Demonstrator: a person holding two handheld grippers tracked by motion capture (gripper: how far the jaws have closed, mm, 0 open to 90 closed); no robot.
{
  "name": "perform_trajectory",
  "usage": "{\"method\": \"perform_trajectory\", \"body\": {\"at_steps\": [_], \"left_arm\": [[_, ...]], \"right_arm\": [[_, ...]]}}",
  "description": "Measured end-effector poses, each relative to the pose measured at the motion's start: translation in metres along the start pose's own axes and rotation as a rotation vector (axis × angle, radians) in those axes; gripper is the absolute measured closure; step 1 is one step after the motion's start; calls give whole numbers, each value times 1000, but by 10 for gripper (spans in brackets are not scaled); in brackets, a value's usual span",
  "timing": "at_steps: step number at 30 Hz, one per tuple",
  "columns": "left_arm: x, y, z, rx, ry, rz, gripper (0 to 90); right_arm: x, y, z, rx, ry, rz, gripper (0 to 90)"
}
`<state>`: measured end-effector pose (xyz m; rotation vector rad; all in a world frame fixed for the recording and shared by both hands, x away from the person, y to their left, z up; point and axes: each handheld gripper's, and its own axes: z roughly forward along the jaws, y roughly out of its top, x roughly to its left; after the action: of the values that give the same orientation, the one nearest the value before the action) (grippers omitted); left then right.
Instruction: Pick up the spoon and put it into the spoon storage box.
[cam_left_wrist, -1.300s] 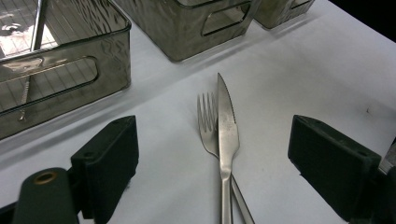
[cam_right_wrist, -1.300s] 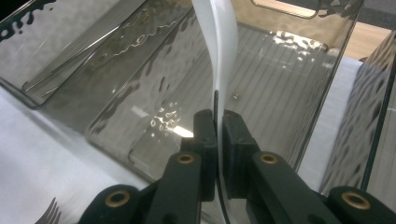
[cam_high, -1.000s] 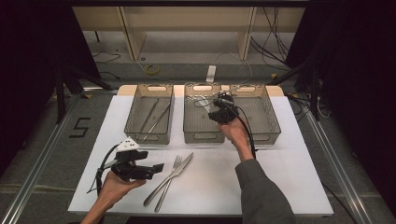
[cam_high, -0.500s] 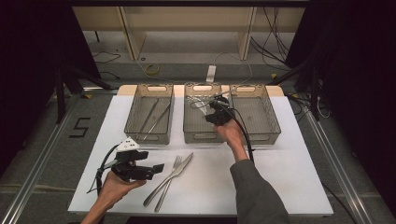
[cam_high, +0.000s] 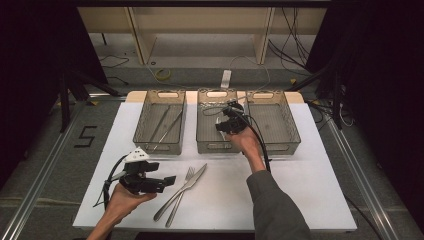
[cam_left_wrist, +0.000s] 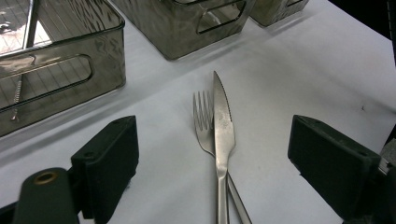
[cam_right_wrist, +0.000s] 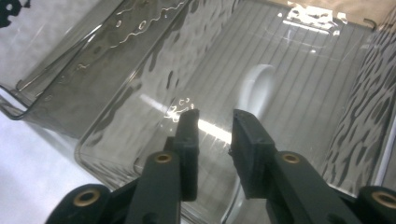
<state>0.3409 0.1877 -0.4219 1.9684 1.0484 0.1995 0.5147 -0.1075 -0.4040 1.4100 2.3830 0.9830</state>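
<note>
High view: a white table on grey floor, dark room around, three bins at its far edge. Left gripper view: left gripper wide open around fork and knife. Right gripper view: right gripper, jaws just opening, narrow gap, over a spoon lying in the middle bin.

A bright silver steel table knife and a matching silver fork are seen on white table covering. Smoky grey translucent plastic bins are marked by rippled walls and ribbed floors.

Dark surrounds, grey floor, perhaps wooden shelving behind.
</note>
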Motion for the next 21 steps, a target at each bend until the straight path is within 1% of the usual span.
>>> {"method": "perform_trajectory", "body": {"at_steps": [4,5,9,11,14,16,18,20,21], "left_arm": [[0,0,0,3,-1,-1,157],[0,0,0,5,-1,-1,157],[0,0,0,9,-4,-2,157],[-1,0,1,4,-4,-1,157],[-1,0,1,8,-3,-2,157],[-1,0,1,14,-3,-6,158],[-1,0,2,29,-8,-2,157],[-2,0,3,47,1,6,157],[-2,0,4,61,7,16,158]], "right_arm": [[-2,-1,-6,-10,16,-2,649],[-3,-1,-8,-15,19,-10,634],[-2,-4,-18,-23,41,-20,524],[2,-7,-24,-22,50,-47,485],[8,-13,-36,-48,75,-84,428],[12,-18,-44,-62,81,-104,400],[16,-24,-52,-72,102,-121,384],[19,-31,-59,-77,105,-139,372],[20,-35,-62,-82,110,-147,370]]}}
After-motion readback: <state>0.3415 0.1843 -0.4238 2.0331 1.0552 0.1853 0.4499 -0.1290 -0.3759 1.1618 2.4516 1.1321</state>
